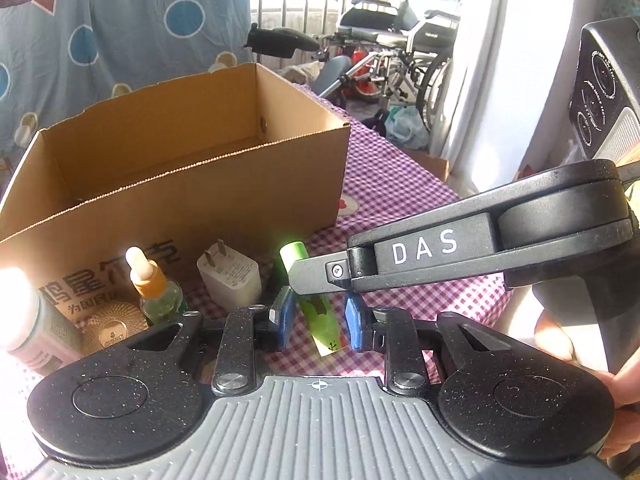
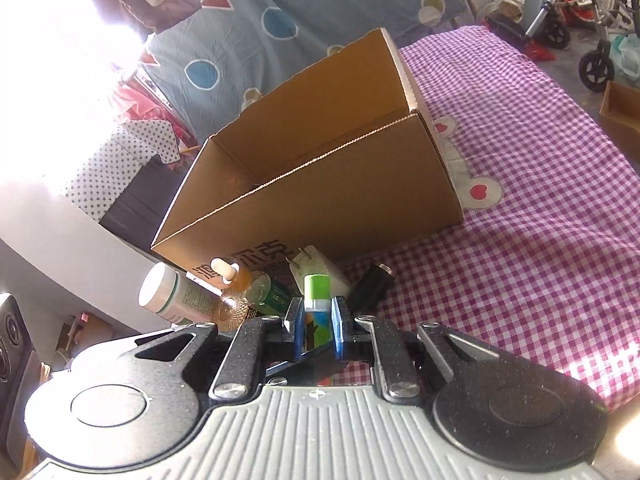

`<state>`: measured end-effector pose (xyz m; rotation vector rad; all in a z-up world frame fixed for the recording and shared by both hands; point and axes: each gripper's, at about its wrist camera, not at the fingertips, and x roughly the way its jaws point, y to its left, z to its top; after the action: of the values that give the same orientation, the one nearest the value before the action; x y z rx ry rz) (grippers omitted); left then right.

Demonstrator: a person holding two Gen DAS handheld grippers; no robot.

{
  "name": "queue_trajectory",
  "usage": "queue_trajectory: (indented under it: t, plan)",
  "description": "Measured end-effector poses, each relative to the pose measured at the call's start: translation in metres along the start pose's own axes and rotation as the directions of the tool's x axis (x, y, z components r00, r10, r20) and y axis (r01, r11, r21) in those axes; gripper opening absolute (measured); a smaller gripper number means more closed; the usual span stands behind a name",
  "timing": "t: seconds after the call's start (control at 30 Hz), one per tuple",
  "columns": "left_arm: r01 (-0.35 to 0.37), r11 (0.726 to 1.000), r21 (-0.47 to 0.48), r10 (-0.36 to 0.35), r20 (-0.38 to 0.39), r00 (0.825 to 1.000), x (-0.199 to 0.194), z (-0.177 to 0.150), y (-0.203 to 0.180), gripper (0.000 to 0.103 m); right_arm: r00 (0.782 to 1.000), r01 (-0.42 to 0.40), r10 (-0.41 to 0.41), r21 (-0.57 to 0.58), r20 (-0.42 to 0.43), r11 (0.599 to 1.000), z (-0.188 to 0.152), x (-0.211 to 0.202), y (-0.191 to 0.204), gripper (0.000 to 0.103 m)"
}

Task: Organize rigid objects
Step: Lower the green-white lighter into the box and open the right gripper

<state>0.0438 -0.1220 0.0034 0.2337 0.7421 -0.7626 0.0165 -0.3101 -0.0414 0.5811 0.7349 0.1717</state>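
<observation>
A green tube with a green cap [image 1: 320,312] stands between the blue pads of my left gripper [image 1: 318,320], whose jaws stand apart from it on both sides. My right gripper [image 2: 316,330] reaches in from the right in the left wrist view [image 1: 304,276] and is shut on the green tube [image 2: 316,308]. An open cardboard box [image 1: 180,184] stands behind on the purple checked cloth; it also shows in the right wrist view [image 2: 320,184]. Its inside looks empty.
In front of the box stand a white charger plug [image 1: 230,278], an orange-capped dropper bottle [image 1: 154,284], a gold round compact [image 1: 114,324], a white bottle [image 1: 24,320] and a black cylinder [image 2: 370,284]. Wheelchairs [image 1: 396,52] stand beyond the table.
</observation>
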Motion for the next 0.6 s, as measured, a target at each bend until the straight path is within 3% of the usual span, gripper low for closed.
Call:
queue_trajectory:
  t: [0.2,0.33,0.43,0.6]
  plan:
    - [-0.068,0.997,-0.023,0.07,0.118,0.99,-0.047,0.034,0.023,0.026,0.994,-0.061,0.073,-0.151,0.077,0.987,0.042,-0.014,0.059,0.016]
    - [-0.118,0.991,-0.069,0.127,0.145,0.981,-0.065,0.064,0.052,0.026,0.989,-0.101,0.124,-0.251,0.08,0.963,0.081,-0.002,0.101,0.016]
    - [-0.148,0.982,-0.114,0.161,0.112,0.981,-0.06,0.087,0.079,0.026,0.988,-0.139,0.152,-0.279,0.027,0.95,0.114,0.025,0.124,0.016]
    - [-0.175,0.963,-0.203,0.173,-0.027,0.985,-0.024,0.106,0.129,0.026,0.978,-0.184,0.156,-0.23,-0.137,0.956,0.158,0.095,0.134,0.016]
